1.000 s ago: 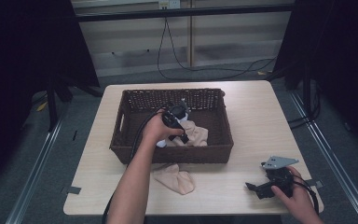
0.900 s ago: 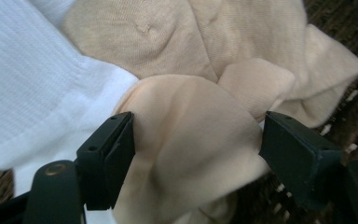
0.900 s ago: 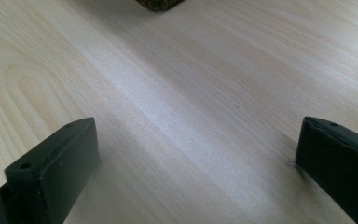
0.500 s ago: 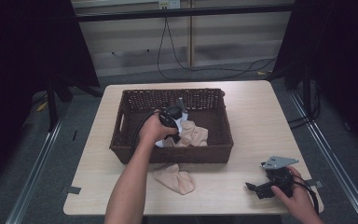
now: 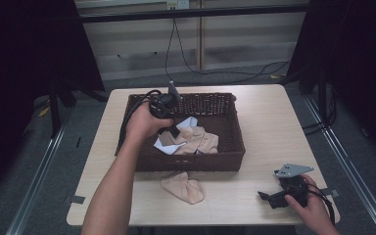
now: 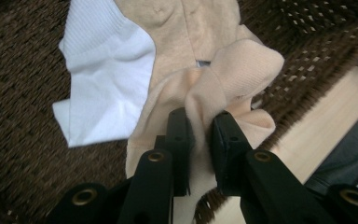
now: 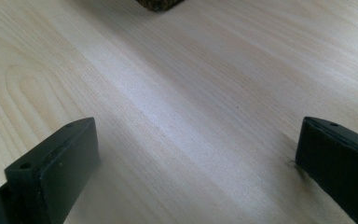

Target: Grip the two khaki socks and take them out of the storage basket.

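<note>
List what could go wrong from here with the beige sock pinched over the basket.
1. The left tongs pinch only a small fold of the beige sock, so it might slip free as it is lifted.
2. The white sock lies against the beige one and may get dragged along.
3. The hanging sock could snag on the wicker basket wall on its way out toward the other beige sock on the table.

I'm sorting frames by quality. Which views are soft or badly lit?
High view: dark surround, table evenly lit, sharp. Left gripper view: beige sock clear, basket edges slightly blurred. Right gripper view: near jaws soft, sheen on the wood.
</note>
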The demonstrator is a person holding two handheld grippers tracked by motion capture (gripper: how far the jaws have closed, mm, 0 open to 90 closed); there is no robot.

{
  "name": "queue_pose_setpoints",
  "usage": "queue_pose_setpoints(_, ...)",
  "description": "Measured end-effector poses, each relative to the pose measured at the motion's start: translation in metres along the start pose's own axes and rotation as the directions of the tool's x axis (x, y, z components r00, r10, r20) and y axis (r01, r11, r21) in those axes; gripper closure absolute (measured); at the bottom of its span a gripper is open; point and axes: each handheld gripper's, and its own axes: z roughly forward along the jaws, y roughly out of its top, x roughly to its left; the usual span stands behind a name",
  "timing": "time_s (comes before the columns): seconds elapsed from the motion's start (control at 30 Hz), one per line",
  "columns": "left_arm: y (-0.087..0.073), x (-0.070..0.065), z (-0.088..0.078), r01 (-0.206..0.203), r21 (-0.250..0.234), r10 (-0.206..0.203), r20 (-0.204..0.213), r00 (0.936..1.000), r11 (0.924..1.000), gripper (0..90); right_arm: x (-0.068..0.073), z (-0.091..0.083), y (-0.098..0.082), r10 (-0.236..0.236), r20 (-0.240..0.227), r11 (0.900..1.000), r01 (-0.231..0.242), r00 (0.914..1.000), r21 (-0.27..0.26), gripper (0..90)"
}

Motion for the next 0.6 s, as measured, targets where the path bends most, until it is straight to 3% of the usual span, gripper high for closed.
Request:
queue_pose_setpoints(0.27,-0.009,-0.006,-0.022,-0.008,0.006,0.008,0.002,1.0000,1.0000,78.4,0.000,0.000,0.000,0.000,0.000,1.000,0.000,1.0000,0.000,0.0)
queue_pose_setpoints(0.6,-0.016,-0.009,-0.034,-0.005,0.001,0.005,0.007,1.0000,1.0000,78.4,0.000,0.000,0.000,0.000,0.000,1.000,0.000,1.0000,0.000,0.0)
